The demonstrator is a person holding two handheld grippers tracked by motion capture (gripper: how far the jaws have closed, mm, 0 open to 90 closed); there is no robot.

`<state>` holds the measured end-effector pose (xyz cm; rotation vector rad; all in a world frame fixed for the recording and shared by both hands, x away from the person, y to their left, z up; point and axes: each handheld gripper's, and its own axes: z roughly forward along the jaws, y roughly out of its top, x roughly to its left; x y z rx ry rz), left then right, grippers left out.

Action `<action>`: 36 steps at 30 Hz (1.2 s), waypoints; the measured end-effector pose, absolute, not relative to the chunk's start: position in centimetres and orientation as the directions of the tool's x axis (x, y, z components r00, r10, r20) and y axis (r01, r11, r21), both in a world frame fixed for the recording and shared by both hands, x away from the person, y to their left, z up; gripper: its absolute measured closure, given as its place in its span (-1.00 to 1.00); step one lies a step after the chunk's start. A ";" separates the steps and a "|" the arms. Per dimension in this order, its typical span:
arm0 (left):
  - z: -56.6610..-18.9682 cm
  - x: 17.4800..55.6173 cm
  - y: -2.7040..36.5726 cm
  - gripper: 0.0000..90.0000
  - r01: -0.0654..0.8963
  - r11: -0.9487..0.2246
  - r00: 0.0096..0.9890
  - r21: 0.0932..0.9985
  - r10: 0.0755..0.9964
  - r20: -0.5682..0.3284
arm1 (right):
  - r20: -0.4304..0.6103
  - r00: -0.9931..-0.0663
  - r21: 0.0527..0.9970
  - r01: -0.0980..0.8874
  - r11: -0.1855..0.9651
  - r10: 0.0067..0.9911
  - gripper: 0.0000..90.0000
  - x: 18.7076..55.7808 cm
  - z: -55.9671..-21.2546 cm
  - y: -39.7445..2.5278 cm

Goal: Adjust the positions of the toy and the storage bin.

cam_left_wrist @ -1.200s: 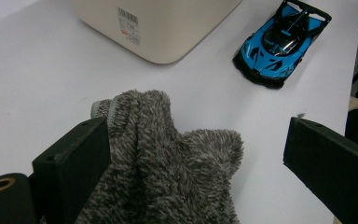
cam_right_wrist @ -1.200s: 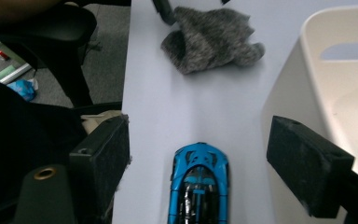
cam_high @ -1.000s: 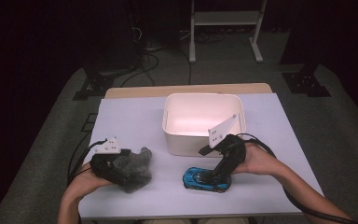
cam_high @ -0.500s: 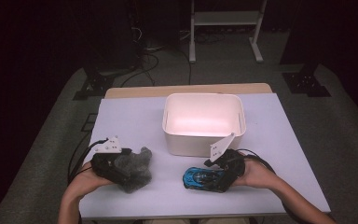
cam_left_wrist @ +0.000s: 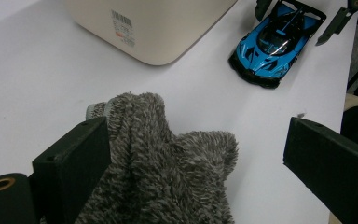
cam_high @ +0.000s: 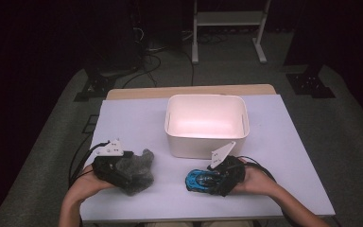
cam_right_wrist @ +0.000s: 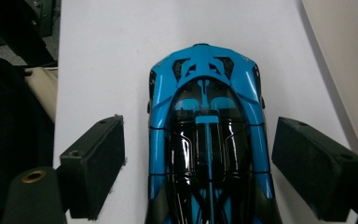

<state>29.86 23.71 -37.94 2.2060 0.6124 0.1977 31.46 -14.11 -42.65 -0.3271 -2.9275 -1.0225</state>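
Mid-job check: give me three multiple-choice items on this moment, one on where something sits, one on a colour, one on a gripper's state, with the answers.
1. Where does the blue and black toy car stand?
A. inside the white plastic bin
B. on the table in front of the white plastic bin
C. on the floor

2. What colour is the fuzzy cloth at the left gripper?
A. grey
B. red
C. yellow

3. How do the jaws of the right gripper stand?
A. shut with nothing between them
B. open, one on each side of the car
C. clamped on the bin's rim

Answers:
1 B: the high view shows the car on the white tabletop, nearer the person than the bin.
2 A: the left gripper view shows grey pile.
3 B: the right gripper view shows a gap between each jaw and the car's flanks.
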 end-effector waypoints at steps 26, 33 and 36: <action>-38.1 29.9 23.7 -0.85 0.360 -0.554 0.873 0.751 0.483 -0.063 | 0.037 -0.982 0.525 0.175 0.833 0.183 -0.66 31.5 -44.0 -13.1; -38.0 29.9 23.7 -0.85 0.362 -0.551 0.872 0.752 0.485 -0.065 | 0.014 -0.984 0.508 0.160 0.846 0.178 -0.64 31.5 -44.3 -12.6; -38.0 29.9 23.8 -0.85 0.363 -0.549 0.872 0.753 0.485 -0.066 | 0.002 -0.983 0.504 0.158 0.849 0.182 -0.56 31.5 -44.2 -12.6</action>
